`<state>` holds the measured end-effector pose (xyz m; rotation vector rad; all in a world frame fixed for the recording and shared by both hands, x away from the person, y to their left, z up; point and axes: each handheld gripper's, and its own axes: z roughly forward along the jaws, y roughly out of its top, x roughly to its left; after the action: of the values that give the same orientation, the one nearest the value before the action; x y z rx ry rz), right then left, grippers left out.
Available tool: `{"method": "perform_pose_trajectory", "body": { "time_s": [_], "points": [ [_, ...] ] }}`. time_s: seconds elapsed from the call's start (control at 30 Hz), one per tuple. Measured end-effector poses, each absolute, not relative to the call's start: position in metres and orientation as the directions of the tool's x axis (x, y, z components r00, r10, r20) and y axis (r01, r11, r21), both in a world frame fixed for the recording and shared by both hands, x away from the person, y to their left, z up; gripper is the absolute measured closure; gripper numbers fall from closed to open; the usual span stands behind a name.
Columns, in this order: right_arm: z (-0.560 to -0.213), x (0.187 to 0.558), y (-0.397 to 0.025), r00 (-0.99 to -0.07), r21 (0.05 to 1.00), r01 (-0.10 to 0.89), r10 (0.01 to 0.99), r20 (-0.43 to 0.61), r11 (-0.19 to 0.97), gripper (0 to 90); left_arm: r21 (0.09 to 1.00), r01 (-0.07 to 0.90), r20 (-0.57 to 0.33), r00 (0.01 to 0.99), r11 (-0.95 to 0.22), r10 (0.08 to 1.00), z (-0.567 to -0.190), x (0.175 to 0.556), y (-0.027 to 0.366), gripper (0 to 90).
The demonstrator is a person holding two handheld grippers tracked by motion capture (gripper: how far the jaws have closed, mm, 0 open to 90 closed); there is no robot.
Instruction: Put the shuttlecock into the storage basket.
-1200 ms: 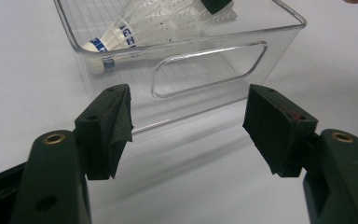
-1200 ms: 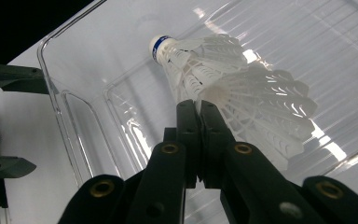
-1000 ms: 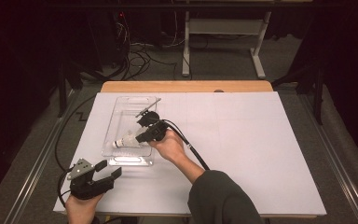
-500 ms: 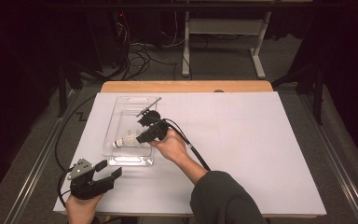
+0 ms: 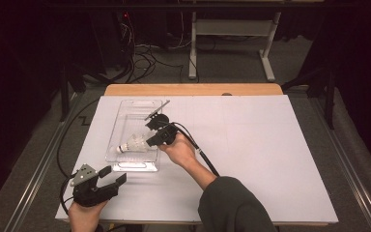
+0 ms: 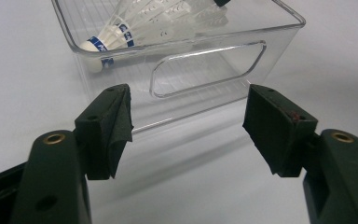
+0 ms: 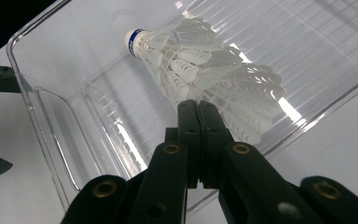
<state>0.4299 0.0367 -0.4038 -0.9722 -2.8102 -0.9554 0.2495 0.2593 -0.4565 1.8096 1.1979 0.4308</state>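
Hands enter from the near table edge, each holding a gripper. Nearest, the left gripper [image 5: 107,180] rests on the white table [image 5: 270,159] with jaws wide apart and empty, aimed at the near end wall of a clear plastic bin [image 6: 205,74]. Farther in, the right gripper [image 5: 149,142] has its jaws pressed together on the feather skirt of a white shuttlecock [image 7: 200,74], apparently held just above the bin floor. Its long axis runs straight away from the right gripper, cork leftward.
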Motion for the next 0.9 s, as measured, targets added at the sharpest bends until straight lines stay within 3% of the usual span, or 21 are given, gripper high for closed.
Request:
{"method": "perform_pose_trajectory", "body": {
  "time_s": [0.47, 0.6, 0.9],
  "points": [
    [-0.406, 0.431, 0.043, -0.805, 0.525, 0.556, 0.574, 0.148, 0.645, 89.7, 0.825, 0.551, -0.180, 0.471, -0.128, 0.863, -0.456, 0.249, 0.259, 33.0],
    [-0.405, 0.429, 0.044, -0.807, 0.539, 0.546, 0.576, 0.131, 0.642, 81.0, 0.825, 0.551, -0.181, 0.471, -0.128, 0.863, -0.456, 0.249, 0.260, 33.0],
    [-0.397, 0.426, 0.040, -0.807, 0.570, 0.527, 0.582, 0.103, 0.630, 74.2, 0.825, 0.550, -0.178, 0.470, -0.129, 0.864, -0.456, 0.249, 0.259, 33.1]
  ]
}}
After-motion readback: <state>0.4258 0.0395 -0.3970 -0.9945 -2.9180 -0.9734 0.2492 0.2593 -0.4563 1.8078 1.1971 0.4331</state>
